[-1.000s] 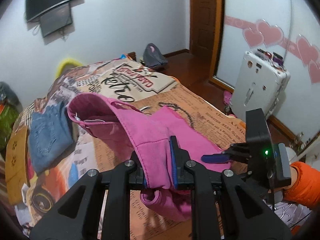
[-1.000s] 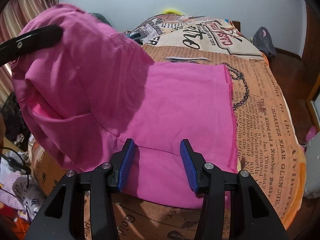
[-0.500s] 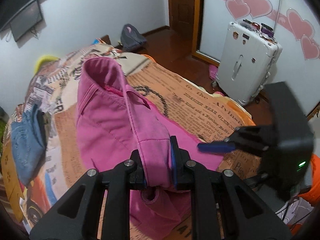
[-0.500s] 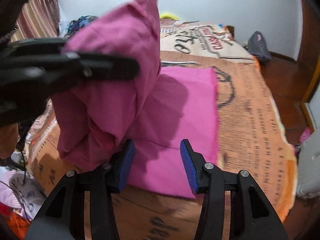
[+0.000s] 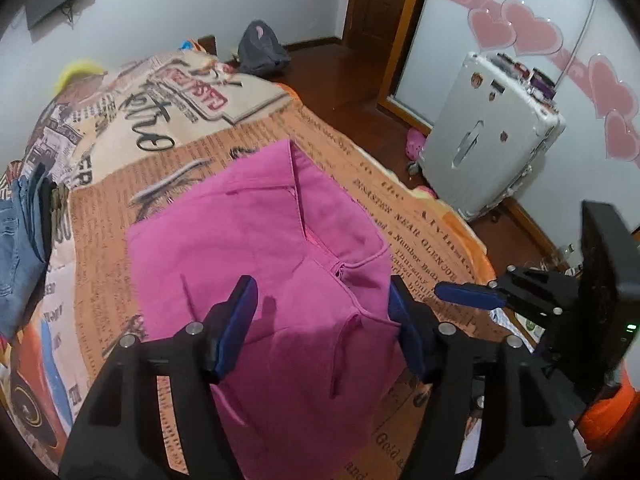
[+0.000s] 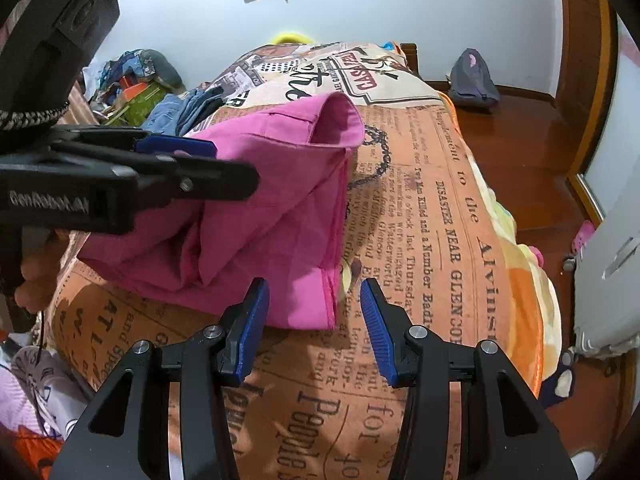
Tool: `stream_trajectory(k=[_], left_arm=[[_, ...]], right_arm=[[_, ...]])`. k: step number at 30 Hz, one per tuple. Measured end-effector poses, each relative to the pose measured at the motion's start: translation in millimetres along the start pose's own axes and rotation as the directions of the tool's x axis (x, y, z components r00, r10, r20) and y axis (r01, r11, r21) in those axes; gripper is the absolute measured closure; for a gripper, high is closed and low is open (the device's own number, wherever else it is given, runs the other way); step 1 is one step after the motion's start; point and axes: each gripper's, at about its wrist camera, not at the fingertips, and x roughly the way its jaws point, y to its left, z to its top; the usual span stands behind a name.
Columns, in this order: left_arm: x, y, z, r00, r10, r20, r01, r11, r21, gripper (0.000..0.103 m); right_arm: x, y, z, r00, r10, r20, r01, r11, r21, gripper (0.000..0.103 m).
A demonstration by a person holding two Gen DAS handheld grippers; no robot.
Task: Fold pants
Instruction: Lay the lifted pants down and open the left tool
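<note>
1. Releasing: my left tongs [image 5: 320,320] have just been opening over the folded pink pants [image 5: 276,240], now lying on the bed [image 5: 420,232].
2. I am holding my right tongs [image 6: 314,300] parted, empty, beside the hem.
3. I am judging smoothing comes next.

One pink pants [image 5: 280,280], two grippers [image 5: 320,320] [image 6: 314,320], one white suitcase [image 5: 488,140], one grey bag [image 5: 260,48], one bed [image 6: 440,220].

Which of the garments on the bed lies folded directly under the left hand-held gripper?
The pink pants, folded below the open left hand-held gripper. The blue jeans lie apart at the bed's far side.
</note>
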Motion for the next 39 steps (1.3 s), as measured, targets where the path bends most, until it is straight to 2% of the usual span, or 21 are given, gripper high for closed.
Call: stream_trajectory(k=[6, 8, 10, 14, 17, 21, 24, 26, 27, 28, 32, 36, 39], left_arm=[[-44, 18, 3, 0.993, 0.03, 0.113, -0.028, 0.999, -0.014, 0.032], [-54, 32, 4, 0.986, 0.073, 0.148, -0.07, 0.997, -0.031, 0.032], [-54, 50, 7, 0.981, 0.119, 0.151, -0.113, 0.992, -0.051, 0.031], [-26, 90, 15, 0.977, 0.194, 0.083, -0.187, 0.979, -0.086, 0.031], [0, 110, 19, 0.977, 0.213, 0.03, -0.209, 0.974, -0.092, 0.031], [32, 126, 28, 0.983, 0.184, -0.014, -0.185, 0.977, -0.107, 0.031], [56, 134, 34, 0.992, 0.119, -0.045, -0.123, 0.985, -0.117, 0.031], [70, 136, 36, 0.994, 0.077, -0.073, -0.085, 0.99, -0.115, 0.041], [76, 137, 35, 0.994, 0.055, -0.091, -0.065, 0.992, -0.11, 0.05], [80, 138, 34, 0.994, 0.051, -0.097, -0.061, 0.993, -0.105, 0.056], [82, 139, 26, 0.996, 0.039, -0.079, -0.045, 0.996, -0.077, 0.067], [65, 146, 14, 0.992, 0.097, -0.075, -0.099, 0.994, -0.034, 0.09], [46, 161, -6, 0.991, 0.104, -0.081, -0.109, 0.993, -0.055, 0.093]], right_arm=[[-2, -2, -3, 1.0, 0.003, 0.001, -0.003, 1.0, 0.009, 0.059], [-2, -3, -3, 1.0, 0.003, 0.001, -0.003, 1.0, 0.013, 0.059], [-2, -2, -3, 1.0, 0.005, -0.001, -0.005, 1.0, 0.018, 0.059], [-2, 3, -4, 1.0, 0.008, -0.007, -0.008, 1.0, 0.013, 0.059], [1, 8, -5, 1.0, 0.007, -0.017, -0.007, 1.0, 0.003, 0.059], [12, 10, -3, 0.999, 0.002, -0.042, -0.002, 1.0, -0.004, 0.059], [20, 9, -1, 0.998, 0.004, -0.057, -0.004, 1.0, -0.001, 0.059], [26, 8, 1, 0.998, 0.007, -0.069, -0.006, 1.0, 0.004, 0.059], [28, 8, 2, 0.997, 0.006, -0.072, -0.006, 1.0, 0.005, 0.059], [30, 8, 3, 0.997, 0.006, -0.078, -0.006, 1.0, 0.006, 0.059], [39, 5, 9, 0.996, 0.011, -0.088, -0.01, 1.0, 0.01, 0.059], [47, 3, 18, 0.996, -0.002, -0.088, 0.003, 1.0, 0.011, 0.059], [49, 3, 24, 0.996, -0.03, -0.082, 0.03, 1.0, 0.001, 0.059]])
